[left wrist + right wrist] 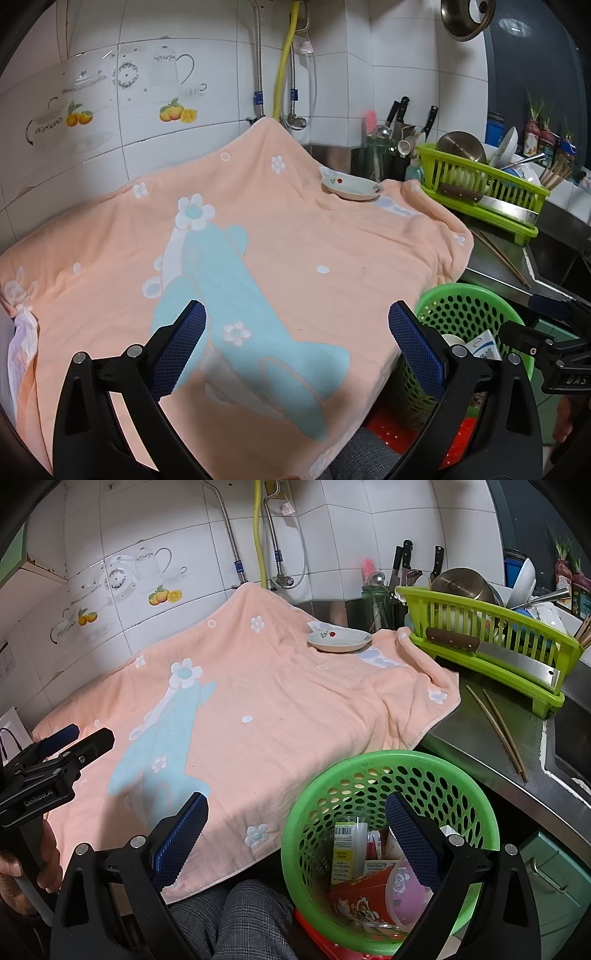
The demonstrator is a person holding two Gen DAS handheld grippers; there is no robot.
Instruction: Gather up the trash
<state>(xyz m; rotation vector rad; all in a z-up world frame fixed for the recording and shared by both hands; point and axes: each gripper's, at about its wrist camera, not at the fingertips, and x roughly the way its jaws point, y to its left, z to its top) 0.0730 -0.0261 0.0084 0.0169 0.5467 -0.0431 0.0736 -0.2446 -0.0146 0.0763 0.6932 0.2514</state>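
- My left gripper (pixel 297 332) hangs over the peach towel (pixel 295 229) with its blue-padded fingers (pixel 177 354) spread wide; nothing lies between them.
- My right gripper (pixel 295 834) is likewise spread, holding nothing. It sits above the near edge of the towel and the green perforated basket (pixel 306 834).
- The basket stands just off the towel's near right corner, below the steel counter (pixel 480 746). From the left wrist view I see only part of its rim and wall.
- The collected trash (pixel 347 853) is inside the basket: a yellow-and-white carton with a barcode, a red printed box (pixel 354 897), a pink-lidded cup (pixel 406 890) and other small packets. I cannot tell each item apart.
- On the towel itself I note one item: a shallow white dish (pixel 340 639) with a red motif, at the far right side.
- A pair of chopsticks (pixel 498 731) lies on the bare counter, well apart from the basket.
- A lime dish rack (pixel 487 642) holding plates, a pot lid and a cleaver stands beyond the towel's right edge.
- A hand (pixel 26 871) grips the left gripper's handle at the left of the right wrist view.
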